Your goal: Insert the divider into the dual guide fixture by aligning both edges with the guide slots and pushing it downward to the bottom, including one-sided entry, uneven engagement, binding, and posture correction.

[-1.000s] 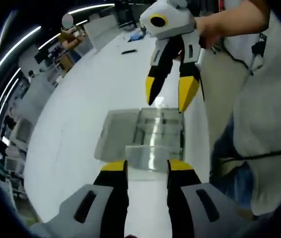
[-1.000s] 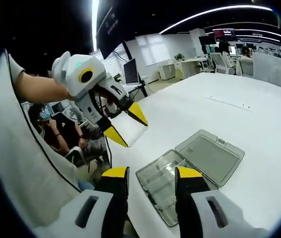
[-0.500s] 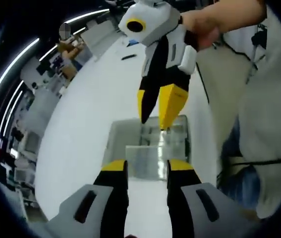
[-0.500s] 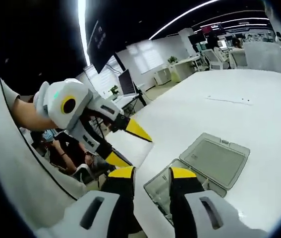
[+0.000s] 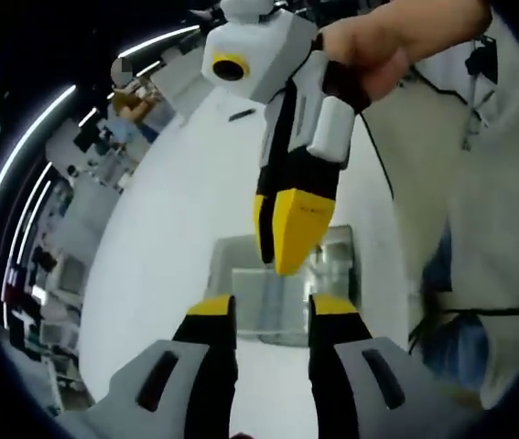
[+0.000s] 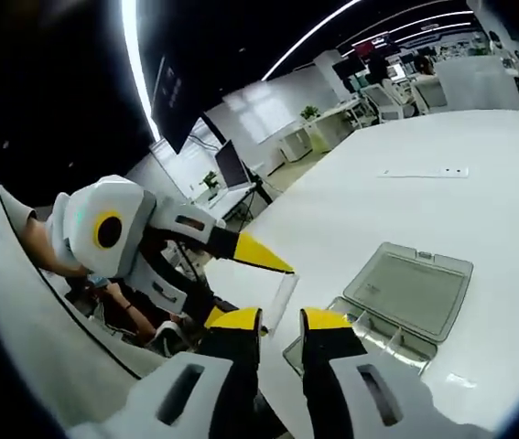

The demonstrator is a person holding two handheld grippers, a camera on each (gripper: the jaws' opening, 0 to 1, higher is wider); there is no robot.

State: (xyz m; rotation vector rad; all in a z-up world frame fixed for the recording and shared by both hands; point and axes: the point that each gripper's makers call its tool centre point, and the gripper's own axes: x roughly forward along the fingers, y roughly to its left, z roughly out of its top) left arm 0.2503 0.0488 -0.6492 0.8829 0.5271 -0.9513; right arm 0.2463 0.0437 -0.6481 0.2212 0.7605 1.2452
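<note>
Divider (image 5: pixel 273 302), a clear flat sheet, sits pinched between the left gripper's (image 5: pixel 268 311) yellow tips, jaws closed on its near edge. Its far edge reaches up over the clear plastic box (image 5: pixel 332 274). Just beyond, the right gripper (image 5: pixel 282 233) points down at that sheet, jaws almost together; I cannot tell if it touches. In the right gripper view, the box (image 6: pixel 369 334) lies open, lid (image 6: pixel 412 291) flat behind it. Far around it, the white table (image 6: pixel 405 201) is bare.
</note>
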